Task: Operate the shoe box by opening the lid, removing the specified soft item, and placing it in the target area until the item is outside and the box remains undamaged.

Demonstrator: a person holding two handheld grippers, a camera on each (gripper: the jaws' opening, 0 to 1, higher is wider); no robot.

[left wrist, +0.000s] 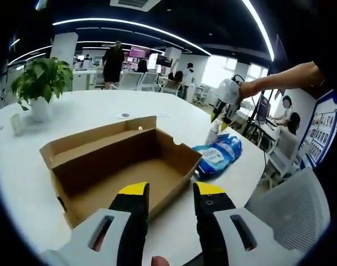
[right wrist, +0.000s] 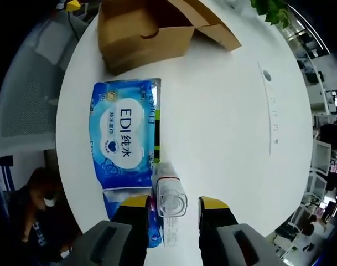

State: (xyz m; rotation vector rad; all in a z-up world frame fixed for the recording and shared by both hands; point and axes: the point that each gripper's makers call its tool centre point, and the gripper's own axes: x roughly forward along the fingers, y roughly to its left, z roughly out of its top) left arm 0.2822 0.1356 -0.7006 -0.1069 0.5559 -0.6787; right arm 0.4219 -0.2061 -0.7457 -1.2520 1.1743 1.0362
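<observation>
Open brown cardboard shoe box (left wrist: pixel 121 166) looks empty; blue soft wet-wipes pack (right wrist: pixel 124 138) lies on white table (right wrist: pixel 223 111) beside it. Left gripper (left wrist: pixel 169 195), right gripper (right wrist: pixel 172 206) jaws apart, holding nothing. Task seems nearly done.

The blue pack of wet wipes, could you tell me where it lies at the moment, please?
The blue soft pack of wet wipes lies flat on the round white table, outside the open brown cardboard shoe box and beside it, with a small clear bottle at its edge.

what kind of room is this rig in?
Probably an open-plan office. The box sits on a big white table with a potted plant; behind it are desks with chairs, and strip lights run along the ceiling.
</observation>
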